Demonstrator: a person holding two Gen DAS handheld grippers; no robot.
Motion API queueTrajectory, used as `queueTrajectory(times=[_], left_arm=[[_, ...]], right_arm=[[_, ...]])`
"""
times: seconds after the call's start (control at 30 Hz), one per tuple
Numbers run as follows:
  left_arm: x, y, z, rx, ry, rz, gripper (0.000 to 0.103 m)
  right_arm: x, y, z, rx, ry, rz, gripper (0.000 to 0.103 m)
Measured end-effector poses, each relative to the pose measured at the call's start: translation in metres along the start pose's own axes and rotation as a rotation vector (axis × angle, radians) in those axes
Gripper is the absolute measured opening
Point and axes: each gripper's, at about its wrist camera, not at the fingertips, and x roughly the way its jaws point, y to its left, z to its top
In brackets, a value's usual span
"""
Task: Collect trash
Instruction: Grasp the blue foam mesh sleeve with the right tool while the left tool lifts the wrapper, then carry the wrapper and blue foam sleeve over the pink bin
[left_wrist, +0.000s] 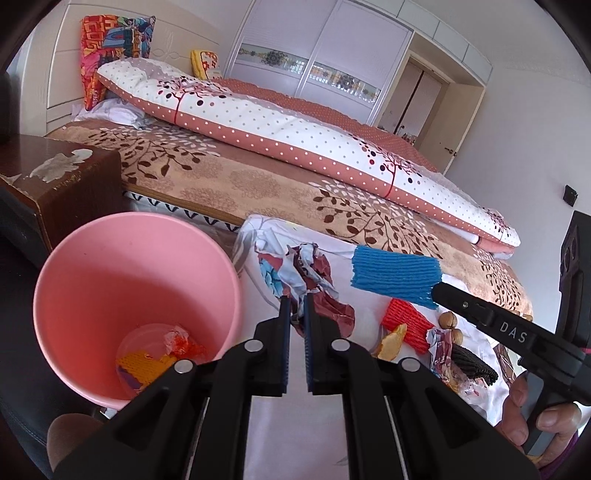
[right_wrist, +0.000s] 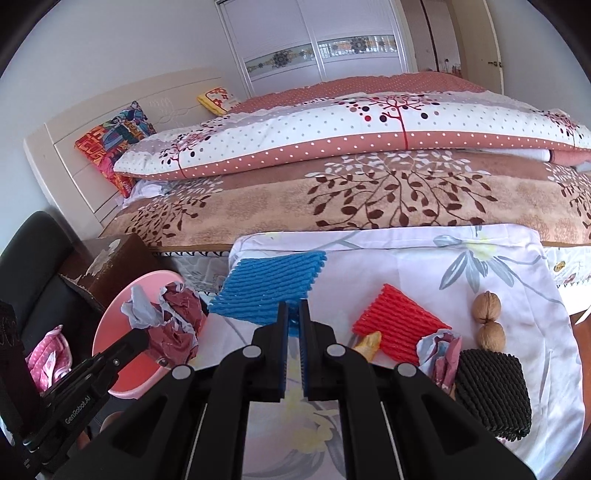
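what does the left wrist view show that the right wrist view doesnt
Only the left wrist view: the inside of the pink bin, with scraps at its bottom, and fingers on the other tool's handle. Only the right wrist view: the whole black foam net and a pink dotted cloth far left. Both: left tongs shut on the crumpled paper, right tongs shut on the blue foam net, red foam net, two walnuts, bed.

**Two markings you can read, both on the grippers**

In your left wrist view, the right gripper (left_wrist: 436, 291) reaches in from the right, and on its black finger arm you can read "DAS" in pale capital letters. In your right wrist view, the left gripper (right_wrist: 147, 338) comes in from the near left, and along its black body you can read "GenRobot.AI" in small white print. You will find no other legible writing.
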Motion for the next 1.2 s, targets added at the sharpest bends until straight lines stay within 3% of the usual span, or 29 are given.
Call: queueTrajectory(times=[0.33, 0.6, 1.2], left_arm=[[-0.031, 0.047, 0.005, -0.054, -0.045, 0.121, 0.006], [-0.030, 0.080, -0.001, -0.092, -0.014, 0.215, 0.006], [-0.014, 0.106, -0.014, -0.113, 0.064, 0.291, 0.006]], right_arm=[[0.018, 0.071, -0.008, -0.151, 0.041, 0.061, 0.005], [0.038, 0.115, -0.019, -0.266, 0.082, 0.080, 0.005], [0.071, 0.159, -0.042, -0.394, 0.156, 0.088, 0.005]])
